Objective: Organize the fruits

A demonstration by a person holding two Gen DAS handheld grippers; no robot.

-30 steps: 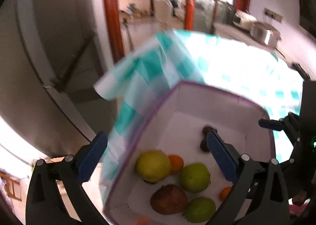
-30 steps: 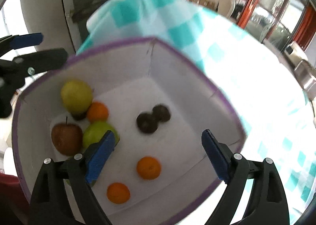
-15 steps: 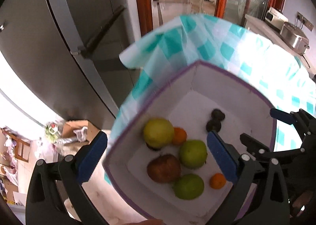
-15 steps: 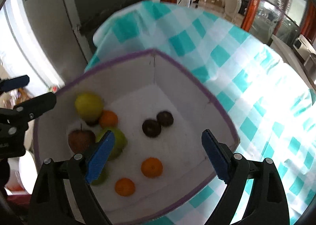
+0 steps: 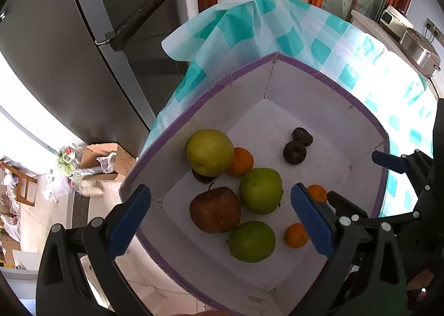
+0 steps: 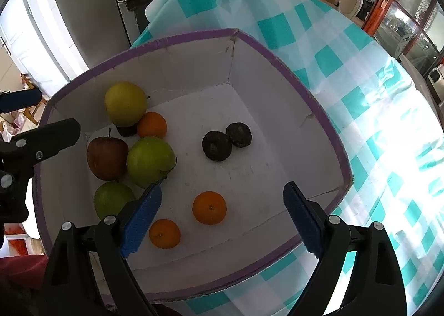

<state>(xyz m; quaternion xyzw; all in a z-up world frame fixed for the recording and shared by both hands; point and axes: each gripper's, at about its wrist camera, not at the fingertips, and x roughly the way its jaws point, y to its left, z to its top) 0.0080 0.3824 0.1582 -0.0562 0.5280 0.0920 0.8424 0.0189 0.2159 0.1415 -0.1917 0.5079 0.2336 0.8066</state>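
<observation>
Left tongs point(image 5: 220, 217) spread wide, gripping nothing, poised above the near-left corner of the box point(image 5: 327, 77). Right tongs point(image 6: 222, 214) likewise agape and empty, hanging over the box's near side, with the left pad point(image 6: 141, 219) just in front of a green apple.

Inside the white, purple-rimmed box: red apple point(image 5: 215, 209) pressed against two green apples point(image 5: 260, 190), the nearer green one point(image 5: 252, 241) close to the front wall. Yellow-green apple point(image 5: 210, 152) against the left wall, touching an orange point(image 5: 240, 162). Beneath the yellow-green fruit, a small dark object point(image 5: 204, 177), possibly another dark fruit, mostly hidden. Two dark round fruits point(image 6: 216, 145) touching each other, well apart from the apple cluster. Two more oranges point(image 6: 209, 207) lying loose near the front, the other point(image 6: 164, 233) just beside the right tongs' left pad.

Box resting on a worktop draped in a teal-and-white checked cloth point(image 6: 360, 94). Beyond the cloth's corner, a grey refrigerator point(image 5: 83, 38).
</observation>
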